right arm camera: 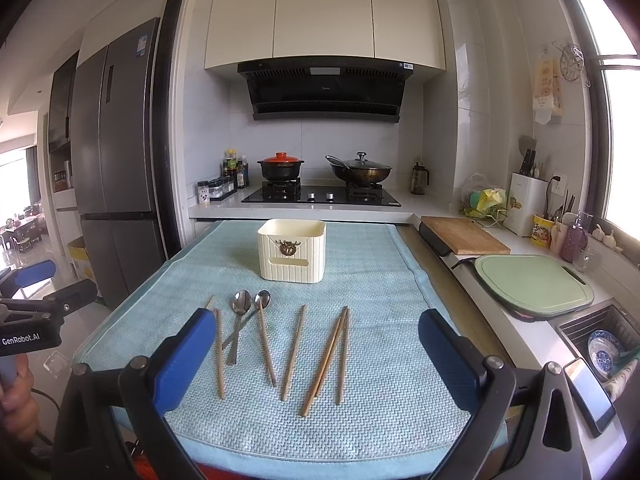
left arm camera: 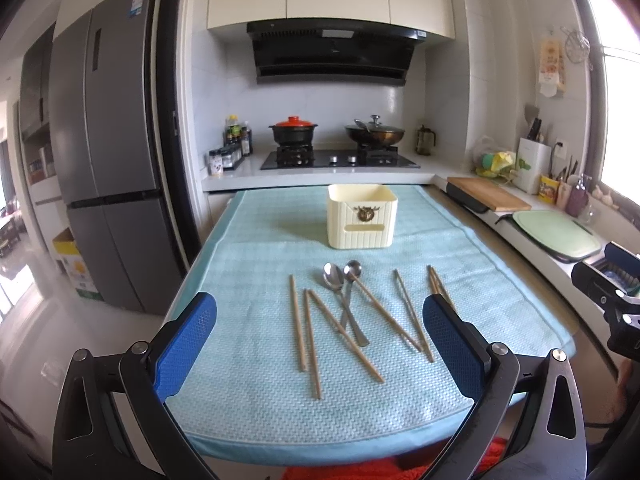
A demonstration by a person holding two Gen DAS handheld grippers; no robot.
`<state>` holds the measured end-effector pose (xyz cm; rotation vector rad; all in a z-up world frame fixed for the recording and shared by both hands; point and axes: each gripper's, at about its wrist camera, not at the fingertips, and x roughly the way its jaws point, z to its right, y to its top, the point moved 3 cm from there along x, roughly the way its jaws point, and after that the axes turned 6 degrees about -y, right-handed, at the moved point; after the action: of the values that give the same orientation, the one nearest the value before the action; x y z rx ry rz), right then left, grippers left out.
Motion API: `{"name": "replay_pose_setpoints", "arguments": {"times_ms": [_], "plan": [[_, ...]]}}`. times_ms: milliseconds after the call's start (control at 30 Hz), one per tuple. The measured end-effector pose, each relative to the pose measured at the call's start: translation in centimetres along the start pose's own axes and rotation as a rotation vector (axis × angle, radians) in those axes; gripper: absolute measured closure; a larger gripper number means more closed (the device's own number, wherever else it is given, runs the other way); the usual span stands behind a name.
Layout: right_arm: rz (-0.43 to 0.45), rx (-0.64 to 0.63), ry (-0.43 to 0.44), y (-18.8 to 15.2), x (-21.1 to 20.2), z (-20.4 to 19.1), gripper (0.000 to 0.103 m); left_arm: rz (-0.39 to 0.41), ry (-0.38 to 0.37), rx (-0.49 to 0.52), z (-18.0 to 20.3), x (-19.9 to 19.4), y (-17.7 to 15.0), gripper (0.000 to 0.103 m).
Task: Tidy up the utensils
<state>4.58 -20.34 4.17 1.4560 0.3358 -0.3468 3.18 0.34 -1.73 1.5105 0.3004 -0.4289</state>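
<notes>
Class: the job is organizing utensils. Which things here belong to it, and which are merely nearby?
Belongs:
chopsticks
spoons
cream holder
left tool
right tool

Nearby only:
clay pot
wok
cutting boards
fridge

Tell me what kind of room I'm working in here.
A home kitchen, most likely: a gas hob under a range hood, a tall fridge, and a sink beside the cutting boards.

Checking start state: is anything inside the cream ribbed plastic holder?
The cream ribbed plastic holder shows only bare upper inner walls; its front wall hides the bottom. Metal spoons and wooden chopsticks lie outside.
</notes>
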Motion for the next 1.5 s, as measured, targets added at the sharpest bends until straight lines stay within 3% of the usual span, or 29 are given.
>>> {"name": "replay_pose_setpoints", "arguments": {"times_ms": [1200, 1500], "plan": [[-0.09, 0.003, 0.006, -0.5, 2.5, -0.2, 0.0, -0.101, 0.029, 0.01, -0.5, 3.5, -0.8, 0.0], [-0.129, -0.046, 0.015, -0.4, 4.1, -1.2, 0.0, -0.159, 0.035, -0.074, -3.4, 6.0, -1.3, 0.0]]}}
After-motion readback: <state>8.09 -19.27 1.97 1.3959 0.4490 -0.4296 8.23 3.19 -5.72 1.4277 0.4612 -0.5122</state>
